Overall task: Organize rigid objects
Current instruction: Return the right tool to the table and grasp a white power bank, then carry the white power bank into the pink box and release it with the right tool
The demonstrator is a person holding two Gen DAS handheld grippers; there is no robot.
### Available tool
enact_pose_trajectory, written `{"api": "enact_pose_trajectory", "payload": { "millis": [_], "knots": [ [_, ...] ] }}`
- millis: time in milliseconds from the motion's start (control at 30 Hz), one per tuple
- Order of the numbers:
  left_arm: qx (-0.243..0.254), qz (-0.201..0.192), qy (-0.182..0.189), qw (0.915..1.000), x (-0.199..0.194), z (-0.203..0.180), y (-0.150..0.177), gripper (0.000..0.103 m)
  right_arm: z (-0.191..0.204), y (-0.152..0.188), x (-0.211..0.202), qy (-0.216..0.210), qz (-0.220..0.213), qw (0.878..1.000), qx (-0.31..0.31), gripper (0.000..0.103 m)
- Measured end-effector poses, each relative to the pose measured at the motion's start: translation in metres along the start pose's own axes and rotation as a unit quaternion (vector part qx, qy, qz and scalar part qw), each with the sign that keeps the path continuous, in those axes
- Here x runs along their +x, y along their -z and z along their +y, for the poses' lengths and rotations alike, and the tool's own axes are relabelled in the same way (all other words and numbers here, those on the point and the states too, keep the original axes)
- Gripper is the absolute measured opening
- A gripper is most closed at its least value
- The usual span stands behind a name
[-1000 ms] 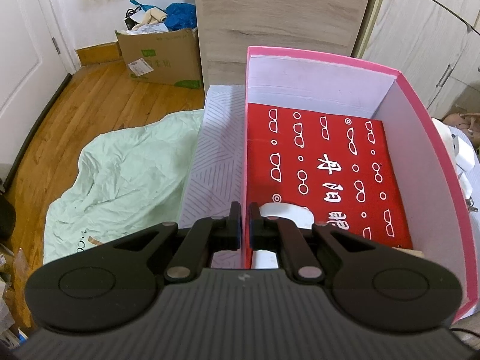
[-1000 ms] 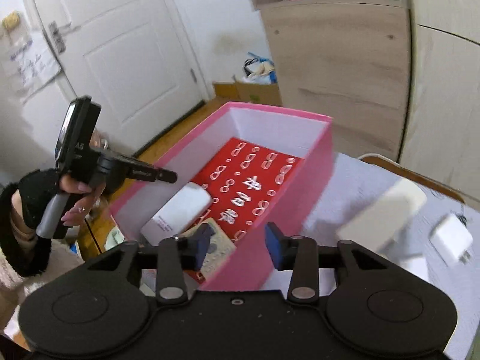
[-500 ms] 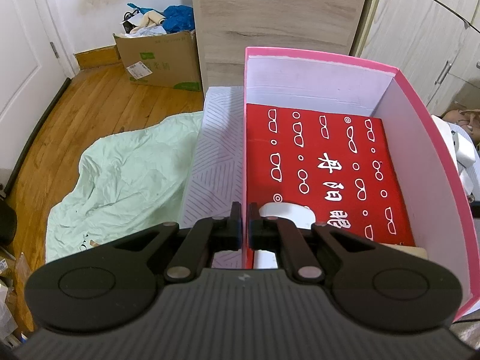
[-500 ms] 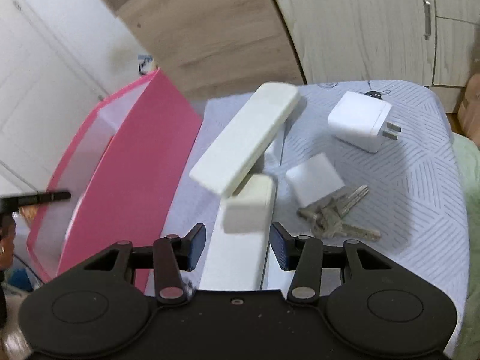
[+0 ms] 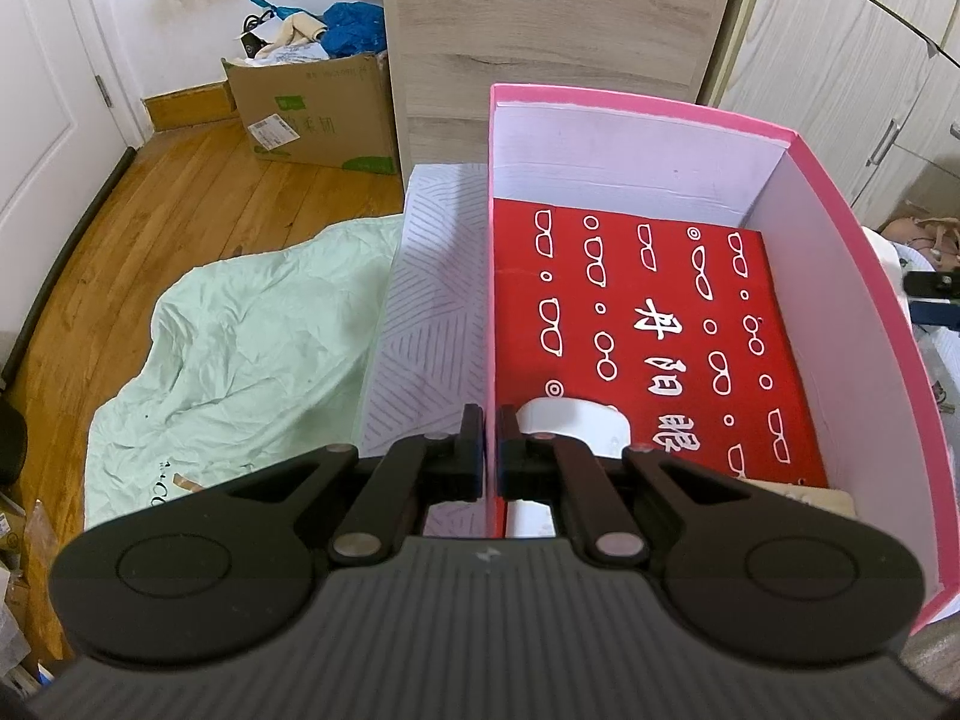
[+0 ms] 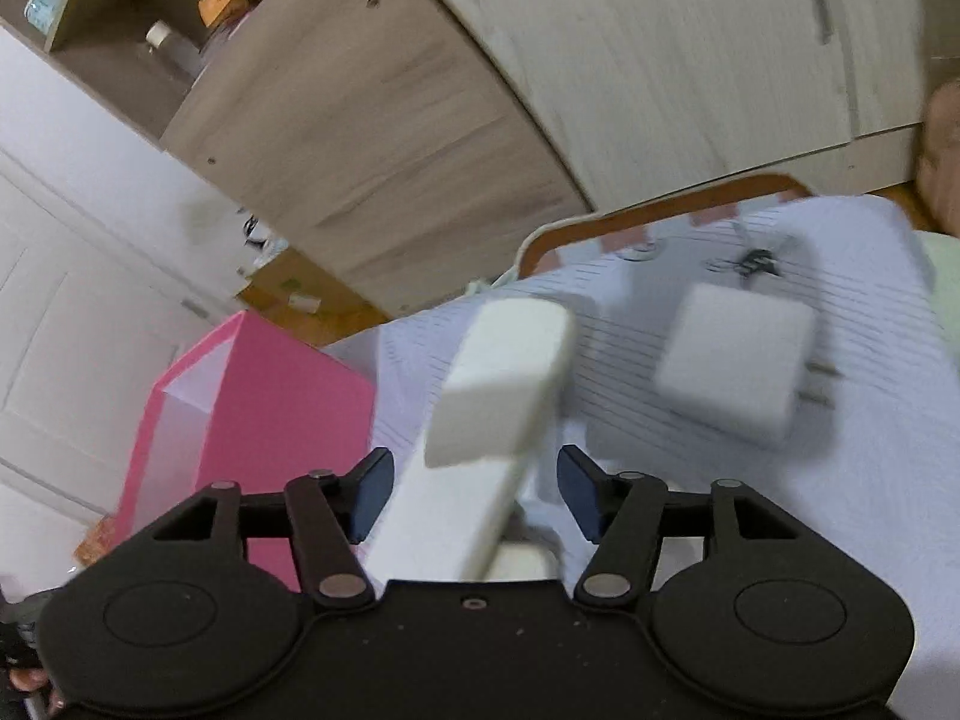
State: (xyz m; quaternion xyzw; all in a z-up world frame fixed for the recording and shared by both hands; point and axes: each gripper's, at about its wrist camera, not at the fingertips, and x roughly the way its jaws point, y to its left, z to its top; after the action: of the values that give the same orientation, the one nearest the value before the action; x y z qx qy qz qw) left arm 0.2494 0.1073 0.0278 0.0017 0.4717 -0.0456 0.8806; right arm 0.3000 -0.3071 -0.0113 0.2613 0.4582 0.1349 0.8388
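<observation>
Surface [image 6: 870, 480]: white striped cloth, lower right. Left tool [image 5: 489, 450]: pinching tall pink cardboard box [image 5: 852, 324] wall. Right tool [image 6: 474, 498]: spreading around long white block [image 6: 498, 384], untouched. Wooden floor [image 5: 180, 210], upper left.

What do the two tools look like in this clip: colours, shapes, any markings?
Both are matte black. The left tool has a ribbed dark grey body with a small lightning-bolt mark, round black discs at either side, silver rivets and black pads. The right tool is the same build, with dark blue pads.

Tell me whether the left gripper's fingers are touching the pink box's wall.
Touching. In the left wrist view the left gripper is shut, its fingers pinching the pink box wall edge between them.
</observation>
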Motion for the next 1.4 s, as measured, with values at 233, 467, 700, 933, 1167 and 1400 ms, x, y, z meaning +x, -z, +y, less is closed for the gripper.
{"api": "enact_pose_trajectory", "payload": {
  "millis": [233,467,700,933,1167,1400],
  "knots": [
    [0.008,0.000,0.000,1.0000,0.002,0.001,-0.004,0.003,-0.011,0.001,0.023,-0.002,-0.013,0.999,0.034,0.071],
    [0.005,-0.001,0.005,1.0000,0.005,0.003,-0.009,0.003,-0.019,0.000,0.027,-0.010,-0.068,0.997,0.033,0.071],
    [0.004,0.000,0.003,1.0000,0.006,0.002,-0.010,0.003,-0.023,0.003,0.019,-0.030,-0.088,0.995,0.033,0.055],
    [0.005,0.000,0.001,1.0000,0.005,0.002,-0.010,0.003,-0.023,0.008,-0.003,-0.064,-0.119,0.991,0.018,0.025],
    [0.005,-0.001,-0.001,1.0000,0.004,0.002,-0.009,0.003,0.000,0.013,-0.016,-0.067,-0.138,0.988,-0.029,0.021],
    [0.003,-0.002,-0.004,1.0000,0.003,0.002,-0.008,0.003,0.044,0.029,-0.048,-0.044,-0.205,0.969,-0.135,0.021]
  ]
}}
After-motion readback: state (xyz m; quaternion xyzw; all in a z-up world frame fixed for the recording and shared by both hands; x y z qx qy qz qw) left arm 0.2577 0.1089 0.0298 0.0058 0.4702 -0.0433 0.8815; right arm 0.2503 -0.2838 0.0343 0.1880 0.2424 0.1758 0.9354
